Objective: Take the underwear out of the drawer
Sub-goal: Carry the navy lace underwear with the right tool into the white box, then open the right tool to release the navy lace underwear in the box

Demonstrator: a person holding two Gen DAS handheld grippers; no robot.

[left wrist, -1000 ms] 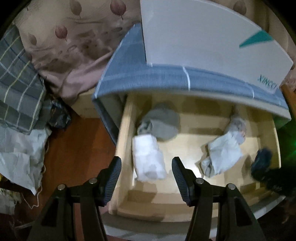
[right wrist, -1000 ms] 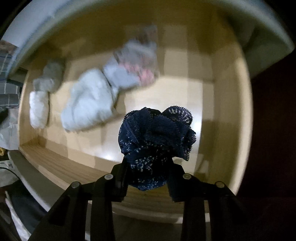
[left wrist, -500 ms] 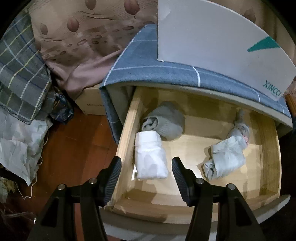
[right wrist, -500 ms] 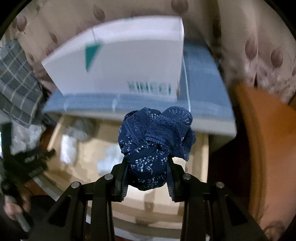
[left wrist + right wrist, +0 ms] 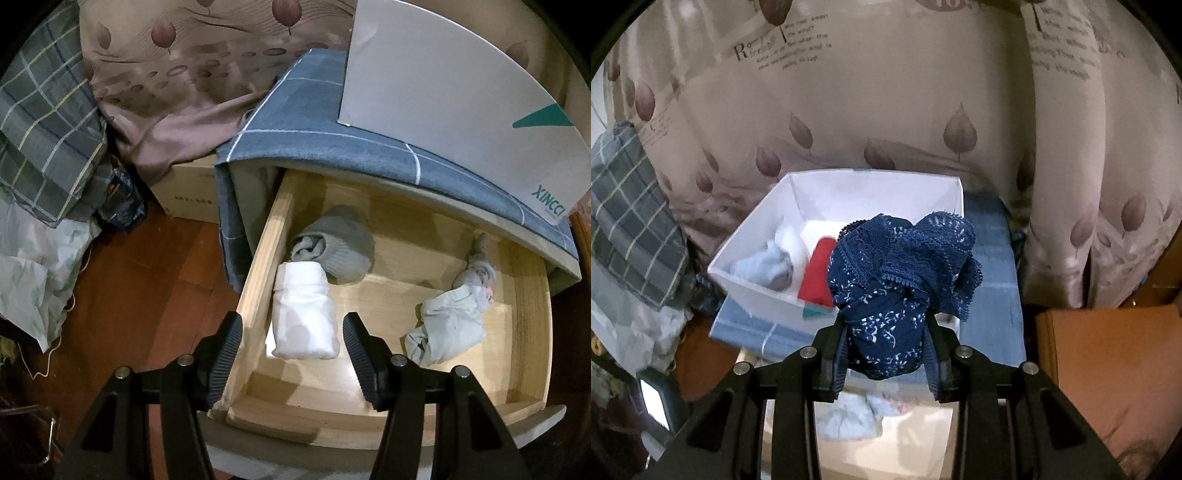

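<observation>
Pinching the bundled navy underwear [image 5: 901, 295], the right claw [image 5: 886, 354] holds it before the white box [image 5: 768, 291]; the left claw [image 5: 291, 343] stands spread above the drawer [image 5: 258, 266].

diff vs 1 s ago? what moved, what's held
The right tool rose out of the drawer with the navy lace underwear clamped throughout; it now faces the white box on top. Nothing was released. The left tool stays open above the white roll; the grey bundles stay in the drawer.
</observation>
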